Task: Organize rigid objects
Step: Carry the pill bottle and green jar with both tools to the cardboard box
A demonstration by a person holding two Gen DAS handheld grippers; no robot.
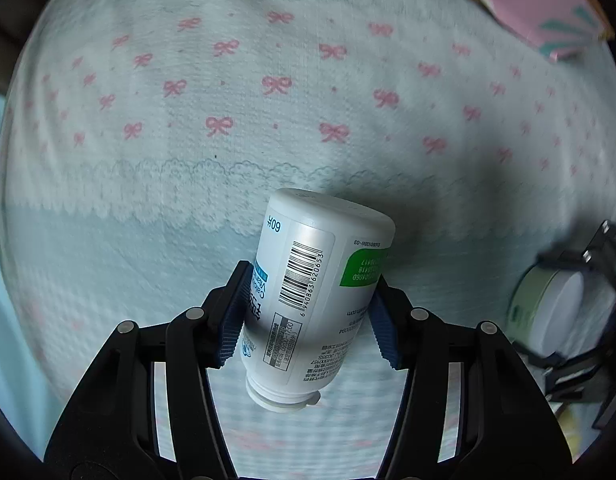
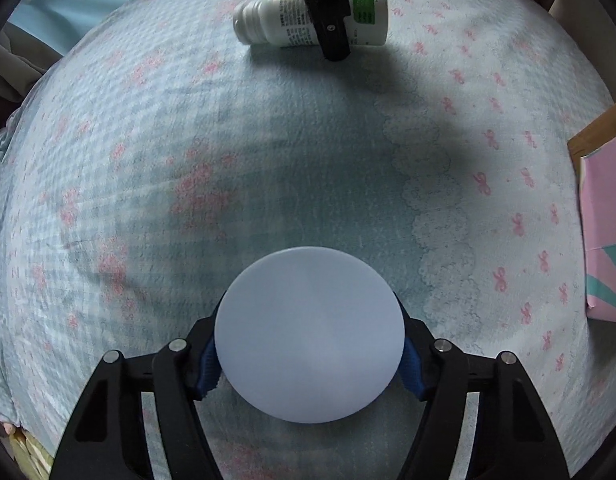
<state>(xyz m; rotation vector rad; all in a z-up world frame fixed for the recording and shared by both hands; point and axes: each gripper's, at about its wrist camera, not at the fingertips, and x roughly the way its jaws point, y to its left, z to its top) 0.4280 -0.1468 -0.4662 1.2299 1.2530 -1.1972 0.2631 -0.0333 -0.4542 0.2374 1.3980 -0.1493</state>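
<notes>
My left gripper (image 1: 308,312) is shut on a white pill bottle (image 1: 308,288) with a barcode and green label, its cap end toward the camera, held just over the bedspread. The same bottle (image 2: 284,20) shows at the top of the right wrist view, with the left gripper's black finger across it. My right gripper (image 2: 309,354) is shut on a round tin with a pale lid (image 2: 309,336) facing the camera. That tin (image 1: 547,312), green-sided, shows at the right edge of the left wrist view in the right gripper.
Everything sits over a pale blue bedspread (image 1: 228,100) with pink bows and a lace band. A pink box (image 1: 535,4) lies in a brown cardboard box at the far right; it also shows in the right wrist view (image 2: 605,220).
</notes>
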